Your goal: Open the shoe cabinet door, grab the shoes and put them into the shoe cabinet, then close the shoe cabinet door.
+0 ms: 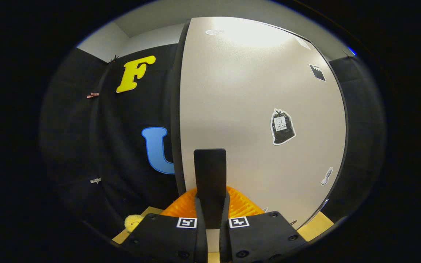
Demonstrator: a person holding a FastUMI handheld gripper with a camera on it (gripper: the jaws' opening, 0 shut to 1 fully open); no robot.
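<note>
A: Black booth cloth behind; pale shoe cabinet door (254, 109) fills twelve to three o'clock.

B: Gripper (210, 208)?

A: Fingers pinching the door's black handle (210, 171), likely for leverage to swing it.

B: Shoes?

A: Orange thing (241, 205) at six, half hidden — can't tell.

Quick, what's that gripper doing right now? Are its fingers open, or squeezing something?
Gripper: fingers closed on the flat black handle that stands up between them, in front of the pale grey cabinet door.
</note>
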